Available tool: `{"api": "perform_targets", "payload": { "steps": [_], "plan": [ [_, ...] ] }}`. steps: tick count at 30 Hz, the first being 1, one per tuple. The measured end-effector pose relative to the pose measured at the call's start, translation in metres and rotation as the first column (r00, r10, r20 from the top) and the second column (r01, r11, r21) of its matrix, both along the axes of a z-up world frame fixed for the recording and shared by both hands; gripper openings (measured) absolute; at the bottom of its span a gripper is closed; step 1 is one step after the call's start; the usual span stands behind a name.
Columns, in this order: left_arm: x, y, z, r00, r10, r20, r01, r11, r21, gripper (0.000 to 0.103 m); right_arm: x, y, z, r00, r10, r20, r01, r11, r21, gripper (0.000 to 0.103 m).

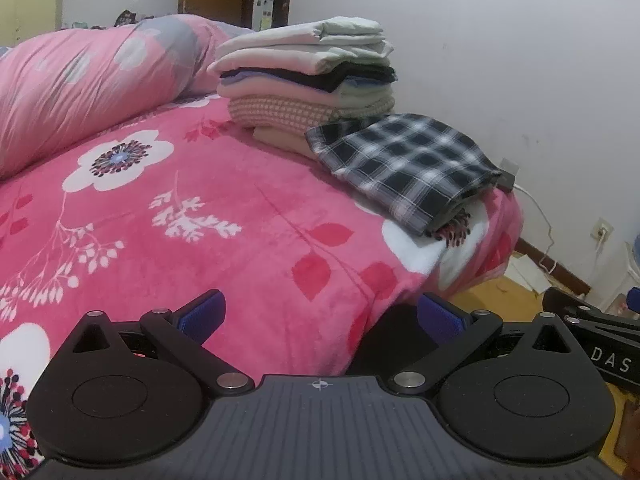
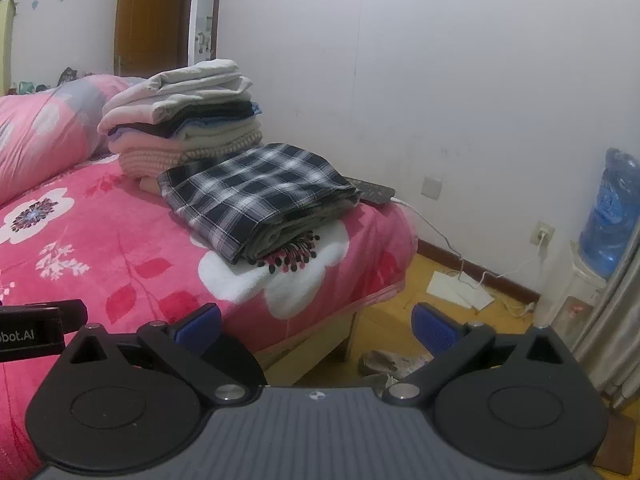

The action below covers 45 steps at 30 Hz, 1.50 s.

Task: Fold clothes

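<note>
A folded black-and-white plaid garment (image 1: 404,164) (image 2: 256,192) lies near the bed's far right corner. Behind it a tall stack of folded clothes (image 1: 308,76) (image 2: 184,116) in white, black, pink and beige stands by the wall. My left gripper (image 1: 320,316) is open above the pink floral blanket (image 1: 200,216), well short of the plaid garment, with nothing between its blue pads. My right gripper (image 2: 316,326) is open too, hovering at the bed's edge (image 2: 320,304) over the floor, holding nothing. Each view shows part of the other gripper at its side.
A pink floral duvet (image 1: 80,80) is bunched at the bed's left. A dark remote (image 2: 372,192) lies behind the plaid garment. On the wooden floor are papers (image 2: 460,288), cables, shoes (image 2: 388,362) and a water dispenser (image 2: 600,240) by the wall.
</note>
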<state>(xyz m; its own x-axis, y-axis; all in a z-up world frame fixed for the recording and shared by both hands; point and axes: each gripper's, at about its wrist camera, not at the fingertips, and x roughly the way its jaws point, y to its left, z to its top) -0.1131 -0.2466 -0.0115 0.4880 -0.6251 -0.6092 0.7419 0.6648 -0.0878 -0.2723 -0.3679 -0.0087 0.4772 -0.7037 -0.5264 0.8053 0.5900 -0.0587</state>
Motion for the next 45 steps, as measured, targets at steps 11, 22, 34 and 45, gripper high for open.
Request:
{"api": "perform_targets", "payload": {
  "steps": [11, 22, 34, 45],
  "plan": [
    [-0.002, 0.001, 0.0, 1.0, 0.001, 0.002, -0.001, 1.0, -0.007, 0.103, 0.0, 0.003, -0.001, 1.0, 0.002, -0.002, -0.002, 1.0, -0.006, 0.103],
    [-0.006, -0.003, -0.001, 1.0, -0.016, 0.0, 0.016, 1.0, -0.003, 0.103, -0.003, 0.001, -0.001, 1.0, -0.012, -0.006, 0.012, 1.0, -0.01, 0.103],
    [-0.013, -0.009, -0.003, 0.999, -0.034, 0.013, 0.034, 0.999, 0.009, 0.103, -0.007, -0.003, -0.003, 1.0, -0.029, -0.01, 0.029, 1.0, -0.001, 0.103],
    [-0.017, -0.014, -0.004, 0.999, -0.045, 0.01, 0.045, 0.999, 0.022, 0.103, -0.009, -0.007, -0.005, 0.999, -0.039, -0.014, 0.039, 0.999, 0.004, 0.103]
  ]
}}
